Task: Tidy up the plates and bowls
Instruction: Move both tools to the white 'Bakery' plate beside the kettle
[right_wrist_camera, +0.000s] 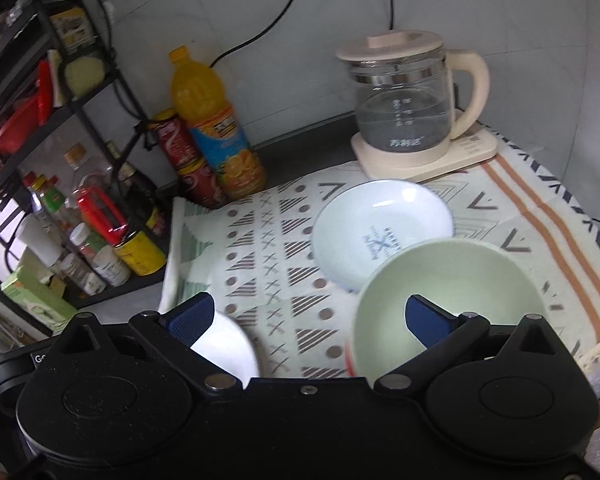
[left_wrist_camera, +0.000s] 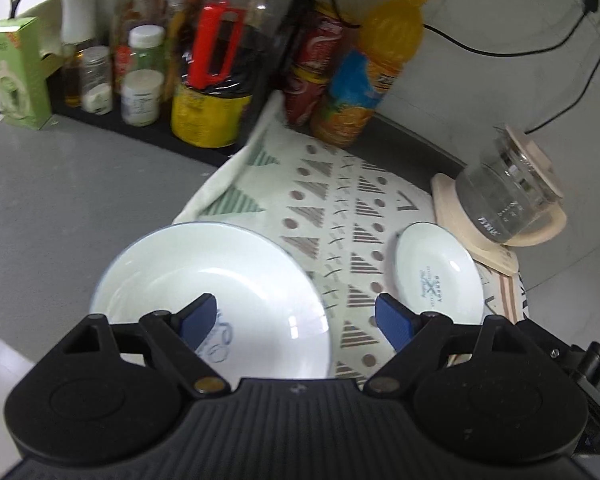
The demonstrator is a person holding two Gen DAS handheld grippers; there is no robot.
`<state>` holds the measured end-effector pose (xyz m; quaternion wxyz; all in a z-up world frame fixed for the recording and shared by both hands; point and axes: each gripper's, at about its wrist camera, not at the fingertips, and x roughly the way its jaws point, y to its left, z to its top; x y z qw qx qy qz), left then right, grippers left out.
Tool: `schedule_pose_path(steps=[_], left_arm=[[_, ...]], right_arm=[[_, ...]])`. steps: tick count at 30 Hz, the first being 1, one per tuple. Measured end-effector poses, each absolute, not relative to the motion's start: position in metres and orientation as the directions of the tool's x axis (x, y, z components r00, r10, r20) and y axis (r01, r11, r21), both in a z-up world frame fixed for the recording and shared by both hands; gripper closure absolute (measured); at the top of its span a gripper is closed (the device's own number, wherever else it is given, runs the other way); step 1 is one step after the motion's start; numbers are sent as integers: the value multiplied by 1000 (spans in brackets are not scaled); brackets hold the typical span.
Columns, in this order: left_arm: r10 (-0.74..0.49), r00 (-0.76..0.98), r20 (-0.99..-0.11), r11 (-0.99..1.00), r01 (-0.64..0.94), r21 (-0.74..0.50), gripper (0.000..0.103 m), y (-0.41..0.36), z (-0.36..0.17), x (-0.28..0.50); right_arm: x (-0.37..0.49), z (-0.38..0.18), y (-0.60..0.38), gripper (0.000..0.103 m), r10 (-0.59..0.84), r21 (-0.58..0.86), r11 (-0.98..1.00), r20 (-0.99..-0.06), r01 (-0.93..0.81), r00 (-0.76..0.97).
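A large white plate (left_wrist_camera: 216, 292) lies flat under the left gripper (left_wrist_camera: 296, 320); a smaller plate (left_wrist_camera: 438, 276) beyond its right finger; a pale-green bowl (right_wrist_camera: 448, 300) upright.

A home kitchen: condiment rack (right_wrist_camera: 40, 128), electric kettle (right_wrist_camera: 408, 108), grey counter (left_wrist_camera: 60, 208).

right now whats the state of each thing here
left gripper: open, empty
right gripper: open, empty
big plate: upright, empty, half on the cloth
small plate: upright, empty, on the cloth
green bowl: upright, empty
kettle: lid on, on its base
juice bottle: capped, standing
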<state>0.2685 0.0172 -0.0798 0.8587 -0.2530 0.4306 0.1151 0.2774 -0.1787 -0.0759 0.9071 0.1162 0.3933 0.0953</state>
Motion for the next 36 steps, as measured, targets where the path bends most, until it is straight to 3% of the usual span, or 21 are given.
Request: schedule_pose_path(steps=[14, 31, 34, 36], left_arm=[[-102, 559, -823, 861, -364, -354, 18, -26, -97, 354], [-115, 426, -897, 884, -367, -288, 19, -62, -147, 431], [-147, 385, -911, 880, -370, -298, 22, -64, -160, 441], [-153, 374, -915, 880, -370, -298, 23, -66, -166, 445]], right_arm=[[349, -89, -237, 0, 221, 317, 948, -727, 31, 650], [426, -132, -275, 1, 176, 285, 949, -832, 133, 526], [436, -144, -284, 5, 187, 300, 940, -853, 164, 487], [441, -152, -293, 17, 215, 336, 923, -855, 188, 472]])
